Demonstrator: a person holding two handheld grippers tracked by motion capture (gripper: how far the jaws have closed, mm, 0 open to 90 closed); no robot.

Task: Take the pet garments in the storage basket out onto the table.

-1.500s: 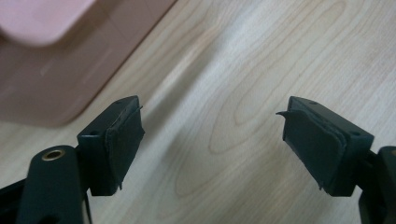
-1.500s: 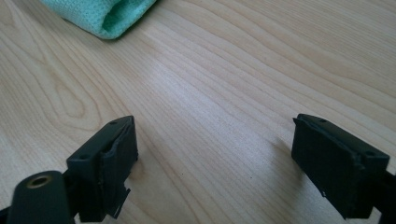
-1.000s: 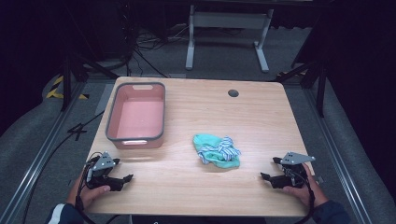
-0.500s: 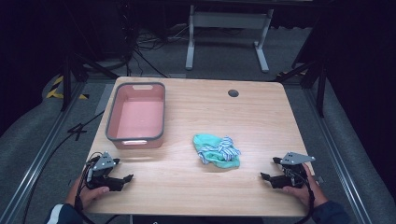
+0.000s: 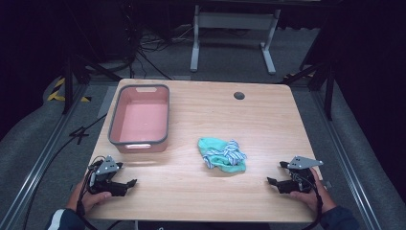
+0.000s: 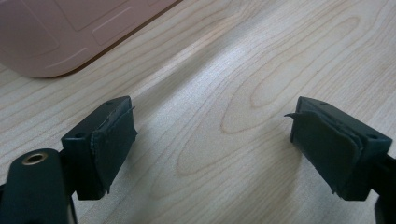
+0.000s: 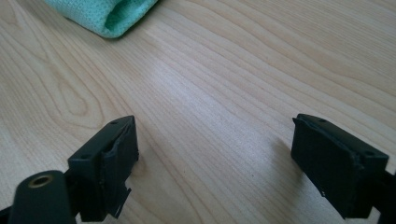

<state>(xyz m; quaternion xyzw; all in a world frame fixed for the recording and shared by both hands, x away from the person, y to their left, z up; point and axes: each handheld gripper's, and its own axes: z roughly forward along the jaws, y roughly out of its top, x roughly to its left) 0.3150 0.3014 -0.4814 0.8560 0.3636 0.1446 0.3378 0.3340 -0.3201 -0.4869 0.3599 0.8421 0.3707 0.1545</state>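
- High view first: both grippers rest at the near edge of the wooden table point(image 5: 268, 120), the left gripper point(image 5: 128, 184) near the left corner and the right gripper point(image 5: 274, 182) near the right corner, each in a hand with the forearm coming in from below.
- Nothing is held: in the left gripper view the jaws stand wide apart over bare wood, and the right gripper view shows the same (no cloth, no tray between the pads).
- The crumpled green cloth point(image 5: 221, 154), with a striped piece bunched on top, lies near the middle of the table, nearer the right gripper than the left; its edge point(image 7: 105, 16) shows at the top of the right gripper view.
- The pink tray point(image 5: 114, 125) sits at the back left, well apart from the cloth, just ahead of the left gripper, and looks empty.
- My reading: this is the start of the reach, with the pick-up not yet begun.
- The next move likely calls for the right gripper to travel forward and inward to the cloth, dip low, and close on a raised fold.
- Both grippers point inward across the table, roughly level, jaws low over the wood.
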